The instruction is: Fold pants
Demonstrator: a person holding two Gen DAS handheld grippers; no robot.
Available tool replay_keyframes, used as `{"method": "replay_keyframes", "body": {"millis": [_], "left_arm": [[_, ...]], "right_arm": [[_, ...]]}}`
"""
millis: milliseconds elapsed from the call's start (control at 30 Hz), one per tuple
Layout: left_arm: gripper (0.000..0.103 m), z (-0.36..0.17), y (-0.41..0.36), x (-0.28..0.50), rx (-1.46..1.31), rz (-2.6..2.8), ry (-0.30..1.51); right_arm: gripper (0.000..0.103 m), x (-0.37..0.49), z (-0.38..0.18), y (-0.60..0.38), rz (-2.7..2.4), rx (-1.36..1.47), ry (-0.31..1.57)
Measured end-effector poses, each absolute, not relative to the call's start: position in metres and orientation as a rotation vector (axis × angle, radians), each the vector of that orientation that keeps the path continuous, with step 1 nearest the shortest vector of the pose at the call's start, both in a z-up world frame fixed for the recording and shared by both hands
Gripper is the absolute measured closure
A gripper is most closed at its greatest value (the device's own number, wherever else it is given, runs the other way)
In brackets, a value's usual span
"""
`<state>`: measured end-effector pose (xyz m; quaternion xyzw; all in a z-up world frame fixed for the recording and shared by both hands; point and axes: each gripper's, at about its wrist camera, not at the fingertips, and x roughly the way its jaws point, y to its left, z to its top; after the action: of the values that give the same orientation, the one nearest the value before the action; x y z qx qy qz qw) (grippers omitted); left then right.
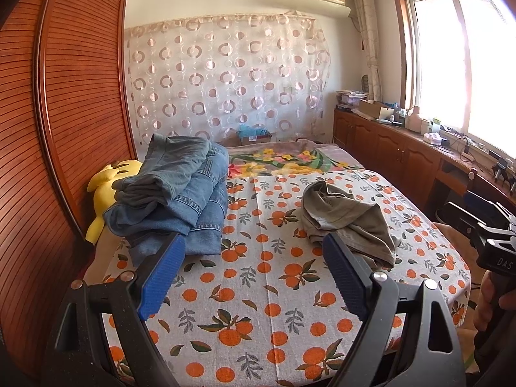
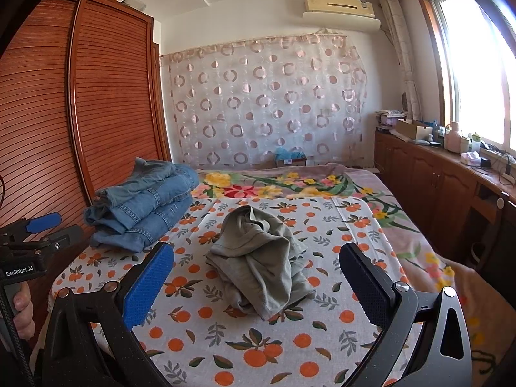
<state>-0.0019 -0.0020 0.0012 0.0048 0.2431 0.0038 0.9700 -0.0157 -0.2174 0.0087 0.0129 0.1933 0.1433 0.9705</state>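
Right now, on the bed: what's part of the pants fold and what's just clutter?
Job: crumpled olive pants, left gripper, right gripper, both open, empty.
Lying about: folded jeans stack, yellow plush toy, cardboard box.

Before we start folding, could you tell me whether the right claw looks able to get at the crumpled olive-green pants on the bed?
Probably yes: the right claw is open and empty, the crumpled olive-green pants lie directly ahead, and nothing lies between.
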Motion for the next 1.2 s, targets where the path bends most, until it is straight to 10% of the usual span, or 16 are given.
{"method": "replay_keyframes", "body": {"millis": [1200], "left_arm": [[0.015,0.015,-0.016,-0.008,0.01,0.002,0.481]], "right_arm": [[0.001,-0.017,0.009,-0.218,0.295,0.027,0.389]]}}
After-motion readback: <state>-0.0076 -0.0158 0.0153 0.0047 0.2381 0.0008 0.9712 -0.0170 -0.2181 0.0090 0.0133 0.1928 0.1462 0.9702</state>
